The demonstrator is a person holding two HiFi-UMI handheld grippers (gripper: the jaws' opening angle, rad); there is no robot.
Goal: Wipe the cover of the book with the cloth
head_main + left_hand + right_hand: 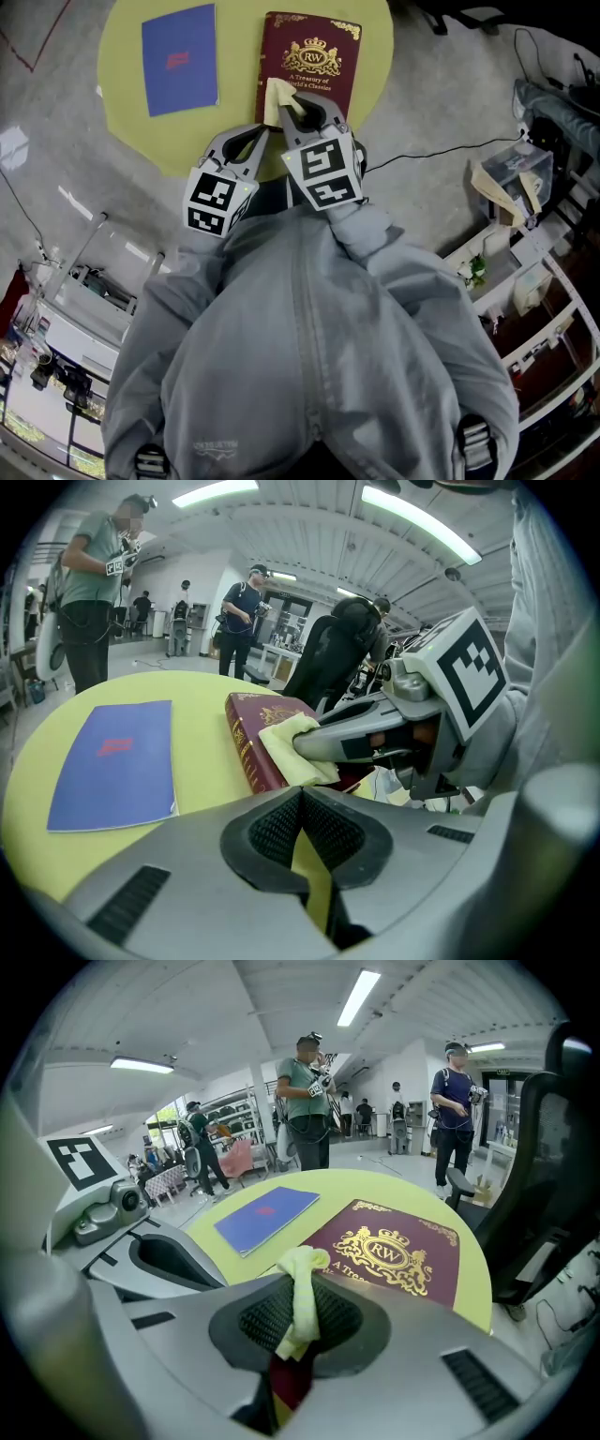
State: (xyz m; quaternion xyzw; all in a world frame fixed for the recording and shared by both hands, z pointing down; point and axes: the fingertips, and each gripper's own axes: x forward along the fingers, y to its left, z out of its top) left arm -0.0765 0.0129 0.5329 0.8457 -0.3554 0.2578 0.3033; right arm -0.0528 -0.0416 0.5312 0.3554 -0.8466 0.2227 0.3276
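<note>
A maroon book (314,66) with a gold crest lies flat on the round yellow table (375,84), near its front edge. My right gripper (292,105) is shut on a pale yellow cloth (278,97), which rests on the book's near left corner. In the right gripper view the cloth (302,1279) sticks up between the jaws, with the book (403,1260) just beyond. My left gripper (261,133) hovers shut and holds nothing, just left of the right one, at the table's edge. The left gripper view shows the cloth (291,747) draped over the book's corner (253,738).
A thin blue booklet (178,58) lies on the table left of the book. A black office chair (553,1194) stands at the table's right side. Several people stand on the floor beyond the table. Shelving and a cable (441,150) are on the right.
</note>
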